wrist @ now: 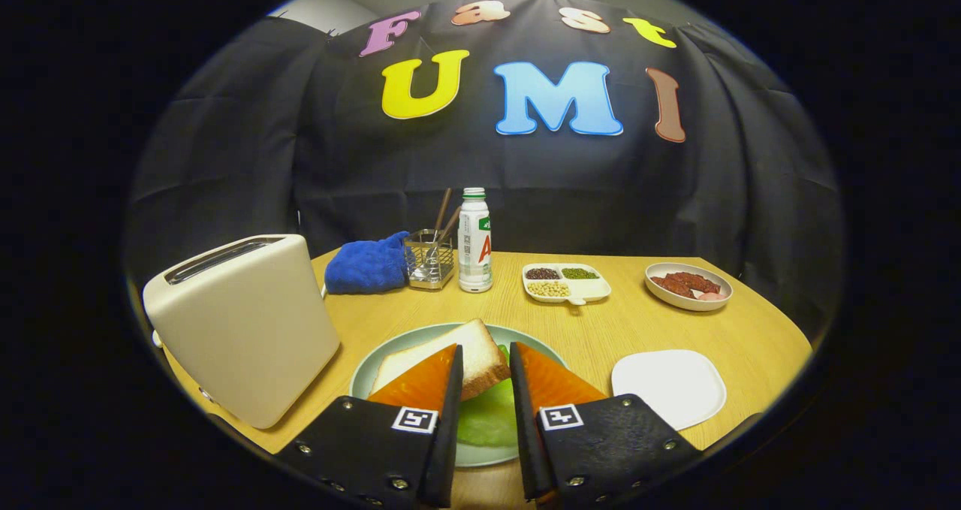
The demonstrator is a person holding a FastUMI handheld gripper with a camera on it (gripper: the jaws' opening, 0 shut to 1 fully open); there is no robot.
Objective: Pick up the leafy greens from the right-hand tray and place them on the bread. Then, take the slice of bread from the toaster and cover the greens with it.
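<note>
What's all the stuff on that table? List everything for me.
Toaster: one, cream, left of the plate.
Plate: one, pale green, under the fingers.
Bread slice: one, white with brown crust, on the plate.
Leafy greens: one piece, green, on the plate between the fingers.
Oven mitt: one, blue, behind the toaster.
Utensil holder: one, metal, beside the mitt.
Bottle: one, white, centre back.
Divided dish: one, white, holding beans.
Bowl: one, white, red food inside.
Tray: one, white, right of the plate.
Gripper: one, fingers open over the plate.

Toaster [244,326] blocks beside the plate [375,367]; bare table [638,330] beyond stays passable.
</note>
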